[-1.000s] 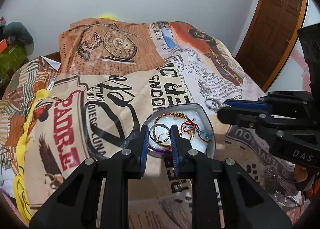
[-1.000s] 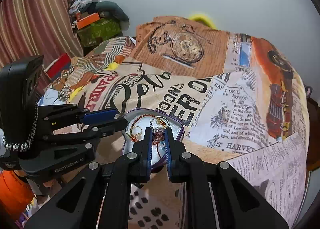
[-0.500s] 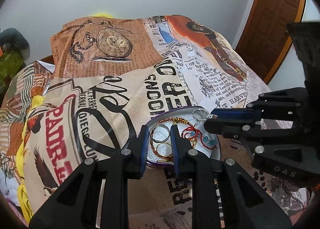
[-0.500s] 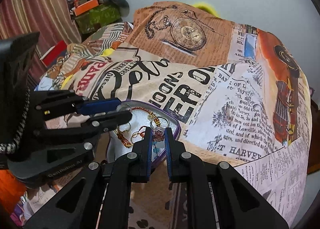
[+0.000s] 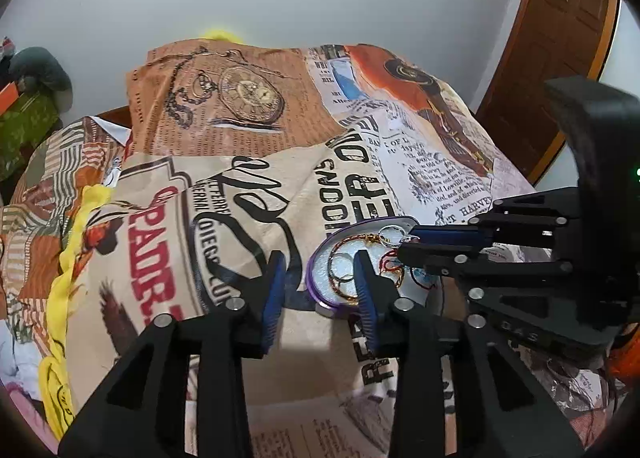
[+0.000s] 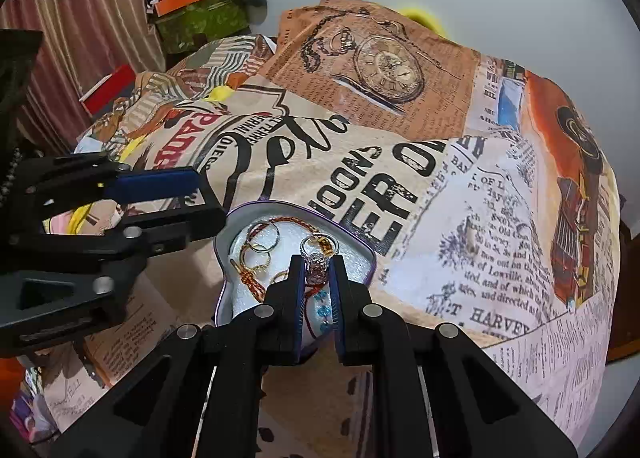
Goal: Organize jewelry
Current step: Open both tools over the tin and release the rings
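Right gripper (image 6: pixel 318 272) clamped on a stone-set ring (image 6: pixel 317 271) above the heart-shaped tin (image 6: pixel 370 254) on the bed; left gripper (image 5: pixel 320 278) opening, jaws empty, at the tin's rim.

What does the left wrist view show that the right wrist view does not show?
Only the left wrist view shows the brown door and the left gripper from behind, its jaws opening with nothing between them.

Only the right wrist view shows the striped curtain, the green box, and the right gripper shut on a stone ring over the tin.

Both show the printed bedspread, the purple-rimmed tin with gold rings inside, and the wall.
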Demonstrator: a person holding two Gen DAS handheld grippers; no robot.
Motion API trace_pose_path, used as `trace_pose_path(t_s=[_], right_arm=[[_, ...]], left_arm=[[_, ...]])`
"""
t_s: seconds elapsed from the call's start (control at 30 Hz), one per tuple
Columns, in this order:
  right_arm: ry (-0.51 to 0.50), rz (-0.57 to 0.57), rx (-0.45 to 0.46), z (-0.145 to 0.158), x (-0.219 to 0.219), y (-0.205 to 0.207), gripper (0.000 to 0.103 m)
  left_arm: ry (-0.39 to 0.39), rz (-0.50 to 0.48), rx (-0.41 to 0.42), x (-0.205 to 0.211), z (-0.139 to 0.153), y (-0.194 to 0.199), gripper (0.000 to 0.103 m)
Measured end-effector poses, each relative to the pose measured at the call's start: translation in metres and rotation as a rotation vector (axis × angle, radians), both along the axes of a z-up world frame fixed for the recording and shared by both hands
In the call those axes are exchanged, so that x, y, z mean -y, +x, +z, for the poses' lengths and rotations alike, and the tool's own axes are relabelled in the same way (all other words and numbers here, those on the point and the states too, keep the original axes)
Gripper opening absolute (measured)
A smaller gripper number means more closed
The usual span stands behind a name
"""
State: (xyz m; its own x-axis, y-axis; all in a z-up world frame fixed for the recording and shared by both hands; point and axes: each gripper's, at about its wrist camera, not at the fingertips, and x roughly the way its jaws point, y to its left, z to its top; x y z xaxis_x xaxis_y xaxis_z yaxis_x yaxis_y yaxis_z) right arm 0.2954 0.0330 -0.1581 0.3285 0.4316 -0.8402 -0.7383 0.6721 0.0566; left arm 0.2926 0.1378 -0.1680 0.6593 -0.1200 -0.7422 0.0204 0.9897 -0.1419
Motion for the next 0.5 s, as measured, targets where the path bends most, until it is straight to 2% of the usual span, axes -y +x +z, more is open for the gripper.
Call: trace_pose_path(t_s=[0.33, 0.5], right_arm=[[-0.065, 0.014, 0.047, -0.004, -0.014, -0.007, 0.011], [-0.091, 0.001, 0.036, -0.003, -0.014, -0.008, 0.02]], left_arm=[[0.036, 0.026, 0.013, -0.005, 0.002, -0.014, 0.041], [0.027, 0.033, 0.013, -0.005, 0.003, -0.019, 0.041]])
